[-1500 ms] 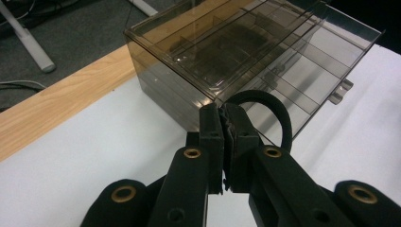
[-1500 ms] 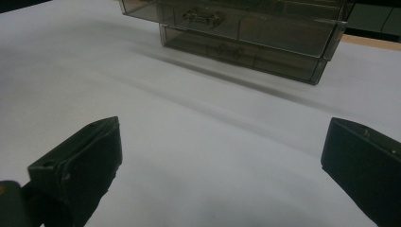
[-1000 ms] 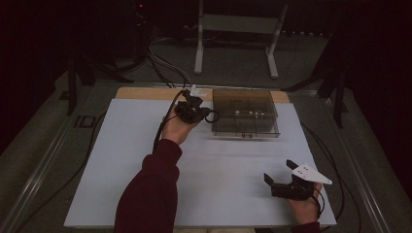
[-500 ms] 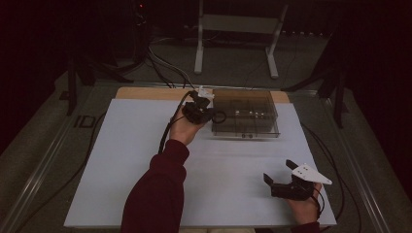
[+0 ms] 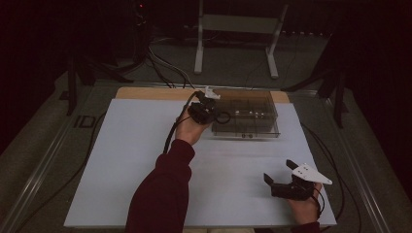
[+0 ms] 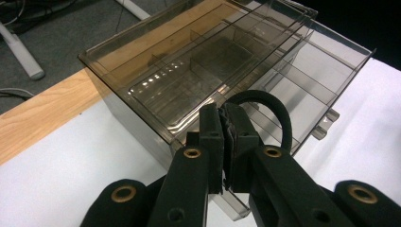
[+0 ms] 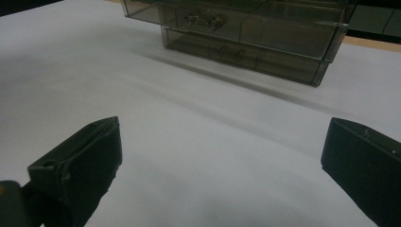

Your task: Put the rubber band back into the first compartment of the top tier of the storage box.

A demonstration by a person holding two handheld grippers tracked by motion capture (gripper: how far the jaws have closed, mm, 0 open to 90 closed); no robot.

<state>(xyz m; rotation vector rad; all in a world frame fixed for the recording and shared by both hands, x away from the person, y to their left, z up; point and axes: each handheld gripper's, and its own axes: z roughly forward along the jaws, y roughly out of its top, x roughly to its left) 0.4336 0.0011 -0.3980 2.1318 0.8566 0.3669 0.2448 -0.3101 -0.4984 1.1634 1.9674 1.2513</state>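
A smoky clear plastic drawer box [image 5: 252, 104] stands at the back of the white table, right of centre. My left gripper [image 5: 217, 114] hovers at the box's left front corner, shut on a black loop [image 5: 224, 117]. In the left gripper view the loop [image 6: 265, 100] arches up from between the closed jaws, just over the box's [image 6: 156, 71] near edge, and two small drawer handles [image 6: 326, 124] stick out at the right. My right gripper [image 5: 278, 171] rests low at the table's front right, open, with bare white surface between its jaws [image 7: 222, 142]. The box [image 7: 246, 33] lies ahead of it.
A white sheet [image 5: 121, 160] covers the table, and a wooden strip [image 5: 145, 93] shows along its far edge. Cables [image 5: 167, 70] run over the floor behind, near a grey metal stand [image 5: 238, 24]. A cable [image 5: 172, 131] trails from the left gripper.
The left hand has carried the black loop to the right, up to the box's corner. The right gripper has stayed where it was, open.
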